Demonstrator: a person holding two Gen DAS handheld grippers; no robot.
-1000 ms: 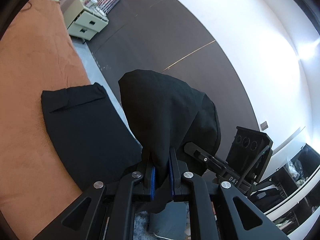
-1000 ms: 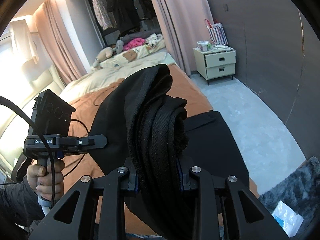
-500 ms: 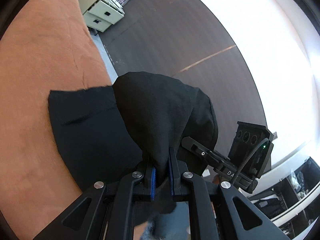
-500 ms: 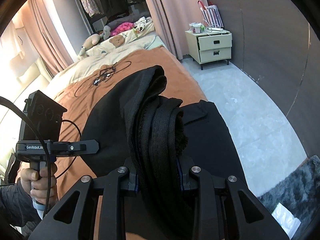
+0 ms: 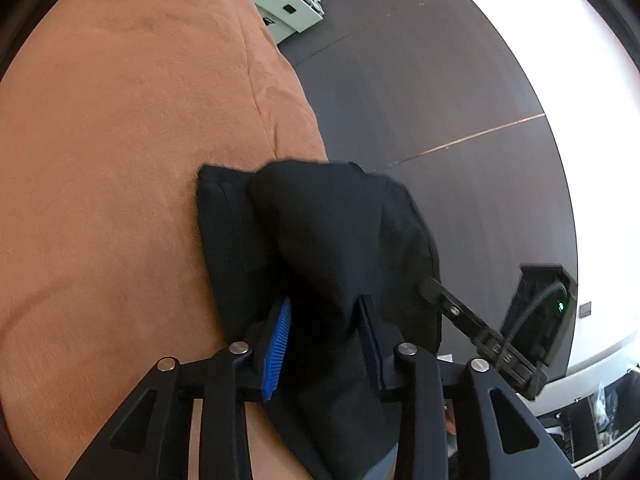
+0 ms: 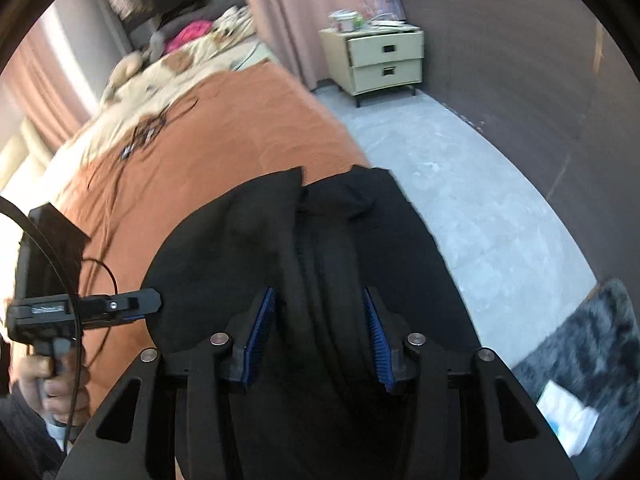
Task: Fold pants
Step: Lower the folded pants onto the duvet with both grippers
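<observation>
Orange bedspread (image 5: 120,160) underneath, grey floor (image 6: 460,184) and cream nightstand (image 6: 380,60) beyond. Black pants (image 5: 328,240) heaped at the bed's edge, bunched between the spread-apart blue pads (image 5: 276,348) of the left gripper (image 5: 324,344) and likewise between the parted fingers of the right gripper (image 6: 320,336). Both held low, side by side, pointing along the cloth.

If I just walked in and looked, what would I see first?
First you'd see the black pants, bunched up near the corner of the big orange blanket. Both grippers are right over them with their blue-padded jaws spread open: the left gripper and the right gripper. Behind, by the pink curtain, stands a small cream nightstand.
</observation>
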